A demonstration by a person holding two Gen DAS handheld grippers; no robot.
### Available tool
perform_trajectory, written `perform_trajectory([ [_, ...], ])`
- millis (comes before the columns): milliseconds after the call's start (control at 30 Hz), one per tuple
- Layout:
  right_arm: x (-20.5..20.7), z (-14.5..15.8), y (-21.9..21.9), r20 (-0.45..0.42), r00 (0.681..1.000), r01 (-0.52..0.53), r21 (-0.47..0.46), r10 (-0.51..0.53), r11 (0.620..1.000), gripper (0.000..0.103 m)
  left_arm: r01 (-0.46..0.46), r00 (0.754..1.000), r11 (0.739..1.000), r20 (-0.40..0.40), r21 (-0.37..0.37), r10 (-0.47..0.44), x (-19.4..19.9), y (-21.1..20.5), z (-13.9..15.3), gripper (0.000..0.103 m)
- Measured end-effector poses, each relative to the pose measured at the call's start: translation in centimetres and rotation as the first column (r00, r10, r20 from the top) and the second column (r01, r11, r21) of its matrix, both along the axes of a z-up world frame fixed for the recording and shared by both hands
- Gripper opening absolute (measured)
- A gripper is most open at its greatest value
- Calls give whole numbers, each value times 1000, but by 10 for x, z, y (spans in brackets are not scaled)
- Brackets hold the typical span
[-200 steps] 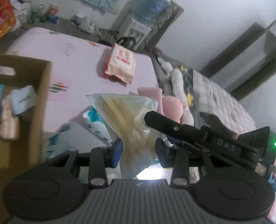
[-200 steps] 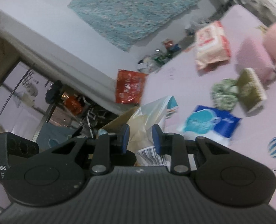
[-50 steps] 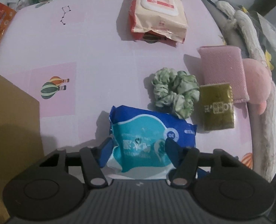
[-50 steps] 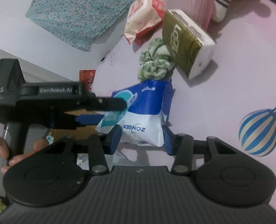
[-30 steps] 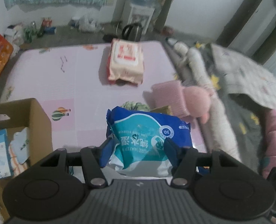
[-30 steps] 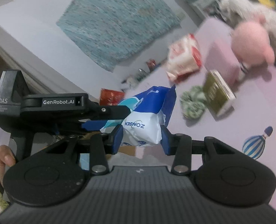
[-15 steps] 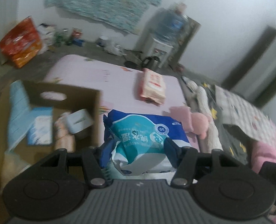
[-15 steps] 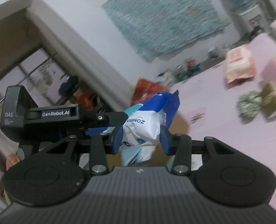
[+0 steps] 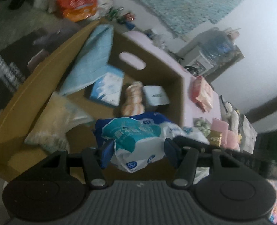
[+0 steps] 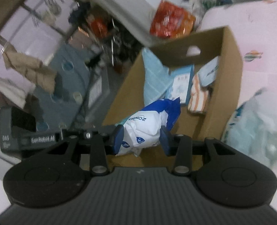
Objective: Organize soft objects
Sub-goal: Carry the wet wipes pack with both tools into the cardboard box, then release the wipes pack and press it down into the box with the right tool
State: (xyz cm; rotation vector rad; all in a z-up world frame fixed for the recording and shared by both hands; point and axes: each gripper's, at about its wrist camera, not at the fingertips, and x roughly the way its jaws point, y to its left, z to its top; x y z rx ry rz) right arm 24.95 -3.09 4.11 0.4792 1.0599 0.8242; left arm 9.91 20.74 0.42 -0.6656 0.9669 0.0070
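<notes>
A blue and white wet-wipes pack (image 9: 138, 136) is held by both grippers above the open cardboard box (image 9: 157, 69). My left gripper (image 9: 139, 152) is shut on one end of the pack. My right gripper (image 10: 141, 137) is shut on the other end of the pack (image 10: 147, 127), with the box (image 10: 228, 71) below and ahead. The box holds a light blue cloth (image 9: 93, 56), a blue tissue pack (image 9: 108, 90), a striped orange cloth (image 9: 132, 99) and a clear bag (image 9: 57, 116).
On the pink mat (image 9: 190, 101) beyond the box lie a pink wipes pack (image 9: 202, 93), a green scrunchie (image 9: 202, 125), a gold packet (image 9: 215, 136) and a pink sponge (image 9: 220, 127). An orange bag (image 10: 172, 24) stands on the floor behind the box.
Both grippers have carried the wipes pack from the mat to above the box opening. The views have tilted down towards the inside of the box.
</notes>
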Motion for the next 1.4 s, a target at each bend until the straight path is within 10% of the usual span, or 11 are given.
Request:
perform_trajectory([
  [333,54,-22,84,0,958,-278,-255,288,926,41,-58,994,996,-93,-72,51,-11,18,-62,56],
  [633,77,-46,136,58,948,-256,-445,313,858,50,-68,994,996,-88,-65,62,-18,26,-69,57],
  [967,104,-50,123,4,999,-34,-309,37,950,55,-44,998,999,-49,-15,43,-25,27,-61,57],
  [1167,82,-26,104,18,998,-48,-383,60,922,55,-50,999,998,-19,-24,50,-35,38,-55,57],
  [1400,71,-38,93,-192,981,-35,-363,-38,931,64,-96,995,995,40,19,95,-51,49,-35,59],
])
